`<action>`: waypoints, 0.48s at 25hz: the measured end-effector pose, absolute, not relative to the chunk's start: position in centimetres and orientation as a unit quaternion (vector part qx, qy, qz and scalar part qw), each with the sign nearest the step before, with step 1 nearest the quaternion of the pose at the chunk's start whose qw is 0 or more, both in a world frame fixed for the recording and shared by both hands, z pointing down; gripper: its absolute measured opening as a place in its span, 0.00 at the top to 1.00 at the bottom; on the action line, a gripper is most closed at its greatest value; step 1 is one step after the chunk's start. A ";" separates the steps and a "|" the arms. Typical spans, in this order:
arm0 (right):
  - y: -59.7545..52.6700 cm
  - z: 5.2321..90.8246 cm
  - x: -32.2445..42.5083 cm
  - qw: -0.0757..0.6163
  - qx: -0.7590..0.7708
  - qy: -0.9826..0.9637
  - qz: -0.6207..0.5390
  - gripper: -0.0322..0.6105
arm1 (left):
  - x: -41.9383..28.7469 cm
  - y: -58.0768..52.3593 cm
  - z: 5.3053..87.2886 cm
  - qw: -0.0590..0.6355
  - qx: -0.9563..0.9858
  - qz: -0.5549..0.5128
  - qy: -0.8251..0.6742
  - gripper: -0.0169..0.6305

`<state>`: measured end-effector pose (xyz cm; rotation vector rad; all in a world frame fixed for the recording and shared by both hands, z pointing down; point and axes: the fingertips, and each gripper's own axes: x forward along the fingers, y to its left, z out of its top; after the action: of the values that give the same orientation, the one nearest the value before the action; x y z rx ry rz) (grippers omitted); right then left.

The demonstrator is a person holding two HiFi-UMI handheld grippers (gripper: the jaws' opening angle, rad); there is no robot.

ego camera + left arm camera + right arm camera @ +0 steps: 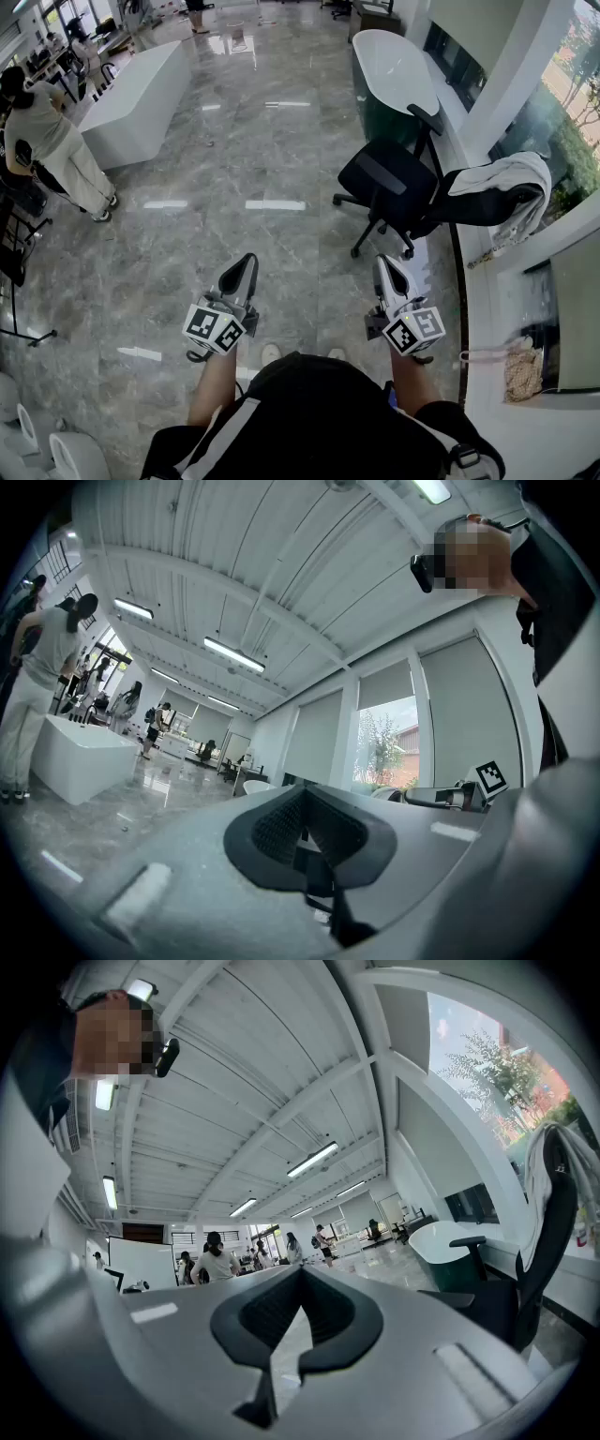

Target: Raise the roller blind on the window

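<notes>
Both grippers are held level in front of me over a marble floor. My left gripper (248,260) is shut with nothing in it, and so is my right gripper (383,263). In the left gripper view the closed left gripper (302,791) points toward a wall of windows. Pale roller blinds (457,719) hang fully down there, and one middle blind (385,682) is half raised, showing trees. In the right gripper view the closed right gripper (300,1275) faces down the hall, with a bright window (487,1063) at the right. Both grippers are well away from the blinds.
A black office chair (389,187) with a white garment (511,178) over its back stands ahead to the right, by the window sill (502,309). Further off are an oval white table (394,66) and a long white counter (141,89). A person (47,150) stands at far left.
</notes>
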<state>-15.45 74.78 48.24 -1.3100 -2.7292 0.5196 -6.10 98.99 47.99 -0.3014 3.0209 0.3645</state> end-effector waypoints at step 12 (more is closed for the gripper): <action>75.0 49.3 -15.7 0.043 -0.426 -0.884 0.185 0.94 | -5.6 98.5 49.2 0.035 -0.109 0.119 0.986 0.97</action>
<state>-15.72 75.00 49.35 -1.3041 -2.7047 0.5667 -5.64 98.46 49.25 -0.3359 3.0309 0.3663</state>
